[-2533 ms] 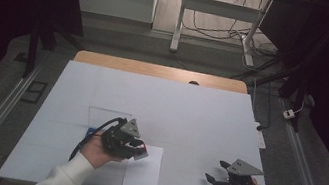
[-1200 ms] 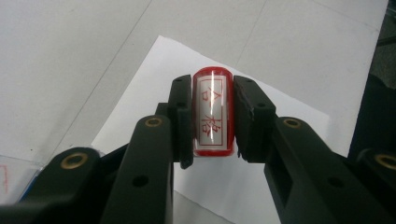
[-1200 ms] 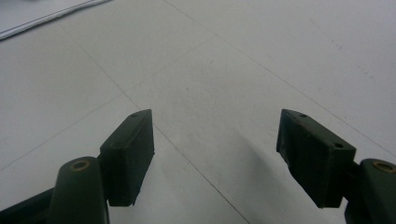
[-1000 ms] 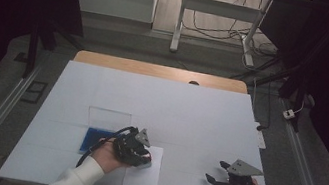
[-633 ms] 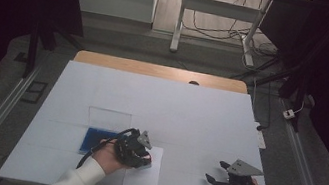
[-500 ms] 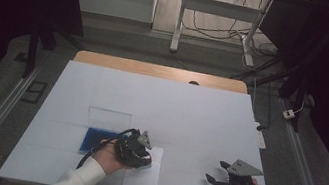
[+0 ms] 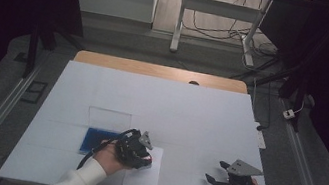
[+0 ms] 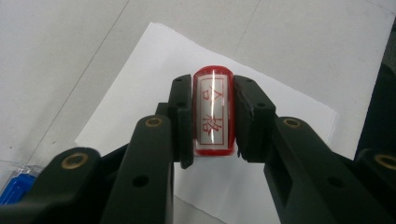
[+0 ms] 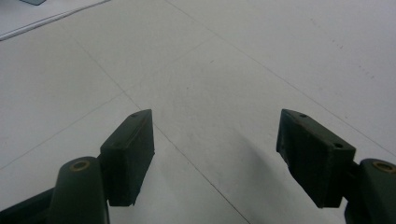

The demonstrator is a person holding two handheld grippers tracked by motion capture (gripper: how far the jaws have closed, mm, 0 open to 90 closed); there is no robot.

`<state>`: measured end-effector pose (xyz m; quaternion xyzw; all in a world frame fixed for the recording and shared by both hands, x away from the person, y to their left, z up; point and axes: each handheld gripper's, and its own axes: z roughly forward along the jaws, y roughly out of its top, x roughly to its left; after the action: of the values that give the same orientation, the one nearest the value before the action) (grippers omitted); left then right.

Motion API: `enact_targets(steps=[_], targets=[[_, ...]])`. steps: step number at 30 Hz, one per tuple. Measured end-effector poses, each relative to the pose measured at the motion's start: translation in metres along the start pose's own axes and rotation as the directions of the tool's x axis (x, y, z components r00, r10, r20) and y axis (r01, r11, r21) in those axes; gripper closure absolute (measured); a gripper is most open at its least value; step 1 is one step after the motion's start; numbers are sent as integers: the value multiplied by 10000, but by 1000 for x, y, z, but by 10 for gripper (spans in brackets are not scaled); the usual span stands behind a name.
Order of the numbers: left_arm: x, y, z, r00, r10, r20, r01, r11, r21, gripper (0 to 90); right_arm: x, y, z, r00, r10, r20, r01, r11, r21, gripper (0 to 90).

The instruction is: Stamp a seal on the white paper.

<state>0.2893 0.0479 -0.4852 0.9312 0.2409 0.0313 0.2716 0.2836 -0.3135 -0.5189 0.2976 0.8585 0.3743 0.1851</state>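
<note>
One red stamp [image 8: 213,112] with a white label of red characters was gripped squarely between the pads of the left gripper [image 8: 213,116], the jaws drawn in narrow against its two sides. It was held over the sheet of white paper [image 8: 280,107] lying on the white table [image 7: 199,113], just beside the blue ink pad [image 7: 93,140] and the clear lid [image 7: 109,116] behind it. Whether the stamp's face was touching the paper could not be told from the pictures.

The step in hand was judged to be the pressing of the stamp onto the paper. For a clean print, the stamp would best be kept upright, lowered straight and pressed evenly, with no sliding or rocking; it would then be lifted straight off so that the ink was not smeared. Since the sheet was loose, it could be dragged or lifted with the stamp.

The right gripper [image 9: 215,154] was held with its jaws wide apart and nothing between them, well away at the right of the table; the paper's edge could be steadied by it if needed.
</note>
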Motion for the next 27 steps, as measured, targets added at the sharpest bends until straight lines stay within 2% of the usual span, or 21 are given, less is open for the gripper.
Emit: enact_targets(steps=[8, 13, 27], targets=[[-3, 1, 3, 9998, 1, -200, 4, 9997, 236, 708, 0, 0, 0, 10000, -33, -5, 33, 10000, -1, 277], [-5, 0, 4, 9994, 4, -355, 4, 9998, 219, 710, 1, 1, 0, 10000, -38, -15, 38, 10000, 4, 277], [-4, 0, 6, 9997, 41, -257, -35, 9998, 207, 712, 2, 1, 0, 10000, -58, 2, 58, 10000, 69, 277]])
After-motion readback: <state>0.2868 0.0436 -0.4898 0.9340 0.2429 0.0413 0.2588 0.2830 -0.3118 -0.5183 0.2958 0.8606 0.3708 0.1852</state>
